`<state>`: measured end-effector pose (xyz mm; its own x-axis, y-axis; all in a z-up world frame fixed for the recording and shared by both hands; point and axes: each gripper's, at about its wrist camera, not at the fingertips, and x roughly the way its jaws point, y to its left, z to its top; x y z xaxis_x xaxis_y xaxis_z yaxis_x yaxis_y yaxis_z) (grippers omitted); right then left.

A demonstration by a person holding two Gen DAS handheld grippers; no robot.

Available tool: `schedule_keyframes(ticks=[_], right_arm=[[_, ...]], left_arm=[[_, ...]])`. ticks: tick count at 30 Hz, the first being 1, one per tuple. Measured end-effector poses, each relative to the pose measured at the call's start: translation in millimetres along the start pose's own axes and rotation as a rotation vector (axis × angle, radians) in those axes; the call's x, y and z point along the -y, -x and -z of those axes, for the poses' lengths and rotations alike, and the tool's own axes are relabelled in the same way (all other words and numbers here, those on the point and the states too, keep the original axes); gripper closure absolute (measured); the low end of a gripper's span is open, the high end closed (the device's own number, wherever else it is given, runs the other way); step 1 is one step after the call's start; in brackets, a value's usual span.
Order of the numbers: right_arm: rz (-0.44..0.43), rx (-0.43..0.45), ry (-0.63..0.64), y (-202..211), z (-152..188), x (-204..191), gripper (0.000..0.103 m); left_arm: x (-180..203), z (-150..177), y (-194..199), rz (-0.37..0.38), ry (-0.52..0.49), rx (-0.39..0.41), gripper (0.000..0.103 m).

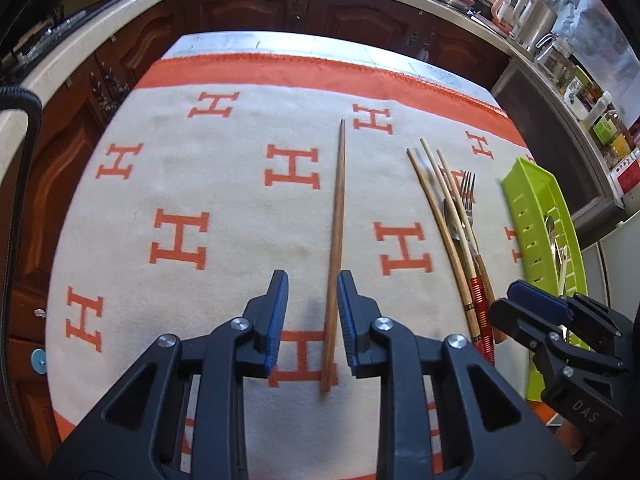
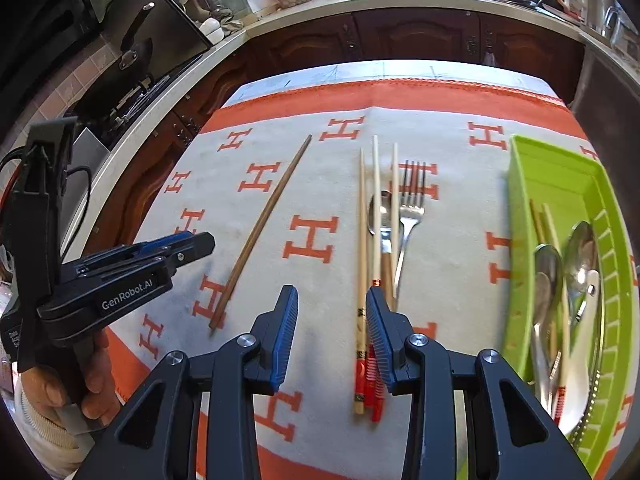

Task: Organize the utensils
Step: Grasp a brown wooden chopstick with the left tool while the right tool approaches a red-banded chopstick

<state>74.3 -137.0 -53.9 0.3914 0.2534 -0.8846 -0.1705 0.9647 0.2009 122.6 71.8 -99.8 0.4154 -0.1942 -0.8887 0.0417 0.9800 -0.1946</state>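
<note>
Between parted left gripper (image 1: 312, 320) fingers: dark chopstick (image 1: 335, 248) (flat on cloth); right gripper (image 2: 332, 336) open too.

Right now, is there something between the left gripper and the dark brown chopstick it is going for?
Nothing visible blocks it. The dark chopstick lies alone on the cloth, its near end already between the open fingers of the left gripper. The other utensils lie apart, to its right.
</note>
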Motion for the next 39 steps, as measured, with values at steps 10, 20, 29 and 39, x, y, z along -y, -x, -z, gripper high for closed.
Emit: schedule_keyframes(ticks=[10, 20, 29, 39], right_arm=[[0.03, -0.05, 0.027, -44.6, -9.5, -0.4, 0.07], [0.097, -0.086, 0.046, -74.8, -14.9, -2.6, 0.082], [0.032, -0.05, -0.027, -59.2, -15.4, 11.8, 0.084], [0.061, -0.051, -0.015, -59.8, -17.7, 10.2, 0.084]], left_arm=[[-0.3, -3.9, -29.2, 0.06, -0.023, -0.046, 0.081], [18.6, -10.3, -46.8, 0.049, -0.089, -0.053, 0.081], [32.0, -14.4, -53.6, -0.012, -0.145, -0.03, 0.082], [22.7, -13.1, -52.2, -0.005, -0.109, -0.025, 0.099]])
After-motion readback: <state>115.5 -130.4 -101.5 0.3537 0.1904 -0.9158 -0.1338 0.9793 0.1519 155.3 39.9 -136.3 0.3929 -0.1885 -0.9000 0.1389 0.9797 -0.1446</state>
